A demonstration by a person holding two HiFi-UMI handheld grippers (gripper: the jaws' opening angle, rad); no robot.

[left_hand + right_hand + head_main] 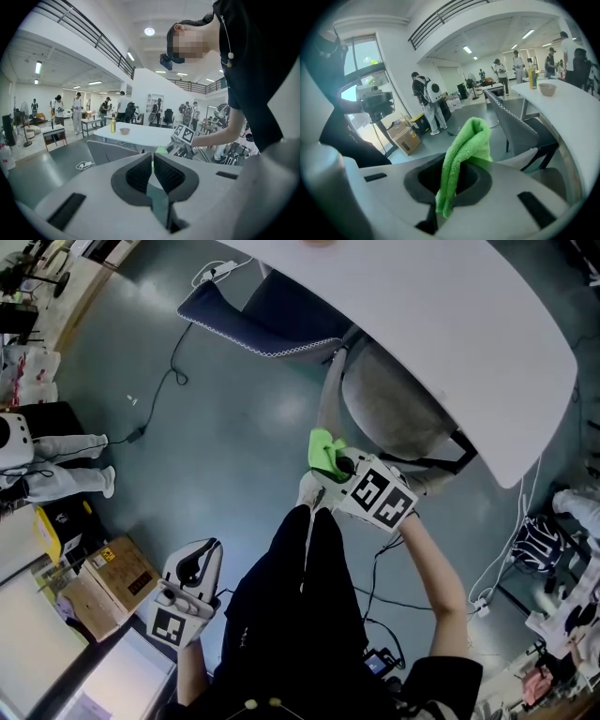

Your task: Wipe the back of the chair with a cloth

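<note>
The right gripper [455, 182] has its jaws closed on a folded green microfibre cloth [466, 143]. The fold is pinched between them and a rounded bunch stands out past the tips. In the head view the cloth sits at the top edge of the grey chair's back [328, 395], just beside it or on it. Neither view settles whether they touch. The grey chair [394, 418] is pushed in under the white worktop [431, 315], its back towards the person, so most of the back is within reach. A second, darker chair [253, 315] with pale stitching along its edge stands farther along the same worktop, well apart from the cloth.

The left gripper [153, 172] has its jaws drawn almost together with nothing between them. It hangs low at the person's left side, well away from either chair, and takes no part in the work. Beyond it, a yellow bottle [113, 124] and a small bowl [124, 131] stand on the worktop.

As for progress, the cloth is gripped and brought to the chair back, so the set-up looks done. The back shows no streak or damp patch to mark any wiped area, so the wipe itself is best judged as barely begun, with the sweep down and across the back left to do.
</note>
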